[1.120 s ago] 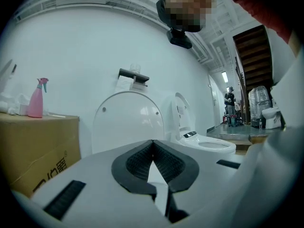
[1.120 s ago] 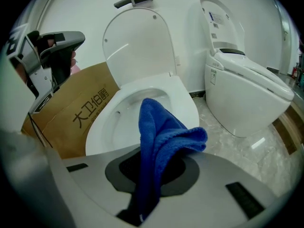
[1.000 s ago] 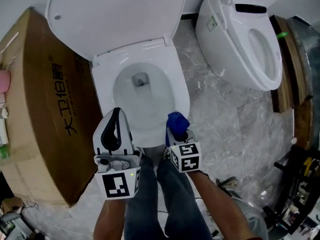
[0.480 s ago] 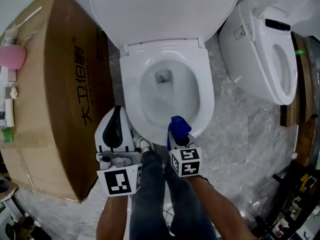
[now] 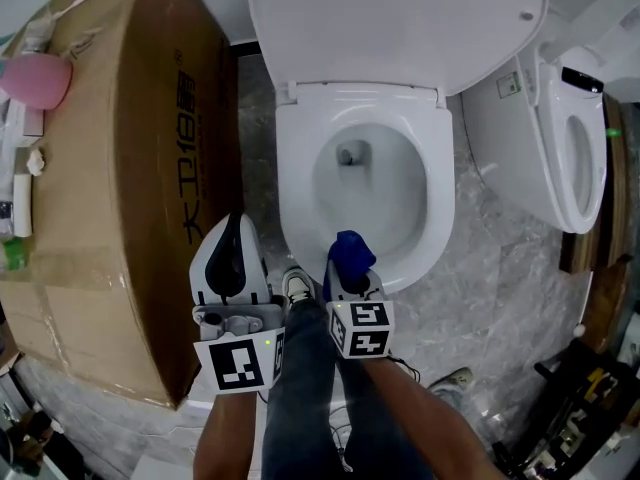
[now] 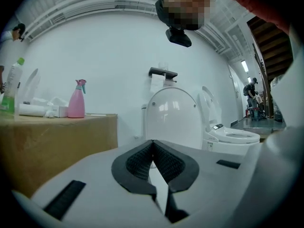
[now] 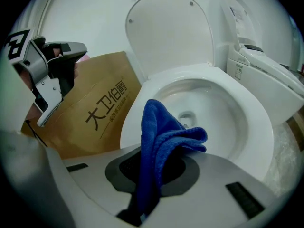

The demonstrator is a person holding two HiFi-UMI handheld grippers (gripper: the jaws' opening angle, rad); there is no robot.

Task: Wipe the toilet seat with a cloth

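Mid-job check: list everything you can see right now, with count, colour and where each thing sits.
Toilet with raised lid: one, white, centre, ahead of both grippers.
Second toilet: one, white, right of the first.
Cardboard box with black print: one, brown, left of the toilet.
Spray bottle: one, pink, on the box top.
Plastic bottle: one, green, on the box top, far left.
Folded cloth: one, blue, clamped in the right gripper at the seat's near rim.
Marbled floor: grey, around both toilets.
Left gripper: one, white and black, shut and empty, beside the box.
Right gripper: one, white, shut on the cloth.
Legs in jeans: two, blue, bottom centre.
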